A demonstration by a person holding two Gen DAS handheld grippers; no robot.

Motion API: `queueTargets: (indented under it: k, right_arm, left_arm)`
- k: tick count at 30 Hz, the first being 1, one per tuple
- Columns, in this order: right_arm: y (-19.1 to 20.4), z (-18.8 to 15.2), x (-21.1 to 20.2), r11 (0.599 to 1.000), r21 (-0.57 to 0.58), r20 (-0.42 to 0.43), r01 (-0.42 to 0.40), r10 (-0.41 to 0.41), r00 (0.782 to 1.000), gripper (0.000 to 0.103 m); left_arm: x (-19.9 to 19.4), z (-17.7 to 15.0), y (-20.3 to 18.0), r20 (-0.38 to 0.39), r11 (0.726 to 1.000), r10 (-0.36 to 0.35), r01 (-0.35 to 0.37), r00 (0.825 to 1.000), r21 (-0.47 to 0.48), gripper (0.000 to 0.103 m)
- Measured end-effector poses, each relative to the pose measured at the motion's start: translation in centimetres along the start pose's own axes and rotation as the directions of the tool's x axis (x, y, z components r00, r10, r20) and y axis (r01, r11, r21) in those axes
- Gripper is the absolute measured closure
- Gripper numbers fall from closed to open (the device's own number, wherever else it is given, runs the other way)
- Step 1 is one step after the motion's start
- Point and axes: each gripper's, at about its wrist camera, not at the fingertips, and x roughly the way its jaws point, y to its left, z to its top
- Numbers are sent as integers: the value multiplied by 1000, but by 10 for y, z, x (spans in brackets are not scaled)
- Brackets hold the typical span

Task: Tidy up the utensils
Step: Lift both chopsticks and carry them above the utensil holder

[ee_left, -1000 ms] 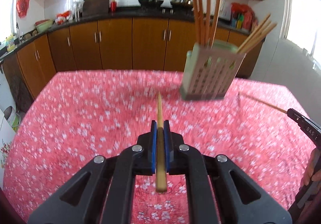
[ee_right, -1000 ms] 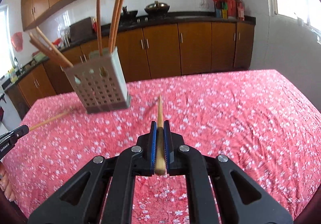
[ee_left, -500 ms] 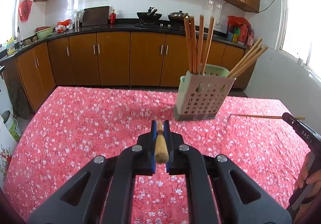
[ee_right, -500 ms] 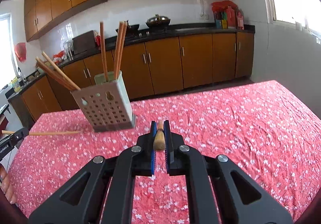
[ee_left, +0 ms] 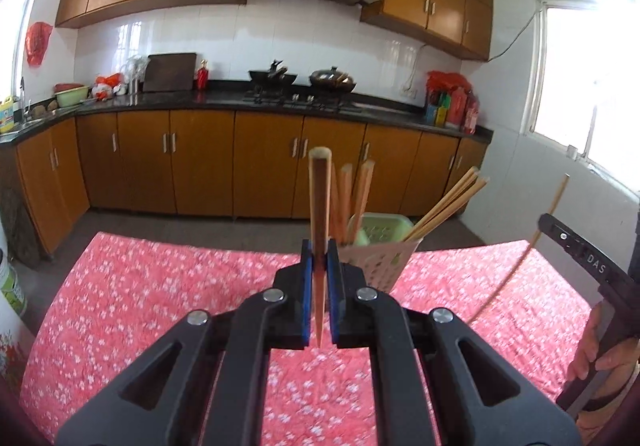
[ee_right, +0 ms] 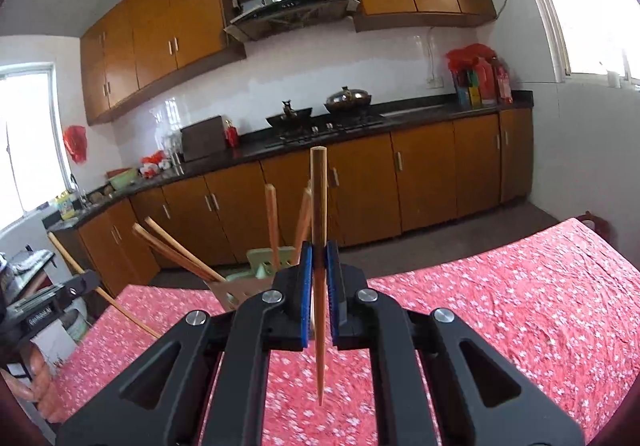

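Between each claw's pads, upright chopstick (ee_left: pixel 320 206)

The left gripper (ee_left: pixel 319 298) and the right gripper (ee_right: pixel 319 296) are both raised above the tabletop (ee_left: pixel 160 286), jaws clamped on an upright chopstick each. A hand (ee_left: pixel 600 350) grips the right gripper's handle.

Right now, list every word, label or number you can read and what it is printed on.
"DAS": white letters on the black body of the right gripper, seen from the left wrist; anything further is cut off.
White lettering on the left gripper in the right wrist view: too blurred.
Labels on the counter bottles: too small.
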Motion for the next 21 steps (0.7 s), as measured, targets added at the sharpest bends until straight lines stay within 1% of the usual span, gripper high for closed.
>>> queueTargets:
  k: [4,7,9,13,16,18,21]
  right_arm:
    - [12,19,-2,999,9,60,-39,38,997,95]
    - [22,35,-2,998,4,130,-57,56,990,95]
    - [27,46,-1,998,8,171,-65,63,983,95]
    - [36,63,4,997,2,245,-80,78,966,95]
    - [43,70,13,997,-17,288,-76,78,954,95]
    - [47,70,24,998,-35,310,-61,69,948,95]
    - [50,61,41,997,-59,312,-43,59,948,95]
  left_arm:
    - [-1,21,-18,54,999,-38,37,998,14,95]
    - [-2,40,-33,102,998,-59,57,993,23,95]
    - [-1,52,-40,130,998,-67,64,989,28,95]
    - [4,76,-53,196,998,-61,54,979,40,95]
    - [13,89,-56,217,998,-54,45,975,43,95]
    - [21,92,-56,216,999,-42,35,976,38,95]
    - [37,91,-51,202,999,-27,23,979,23,95]
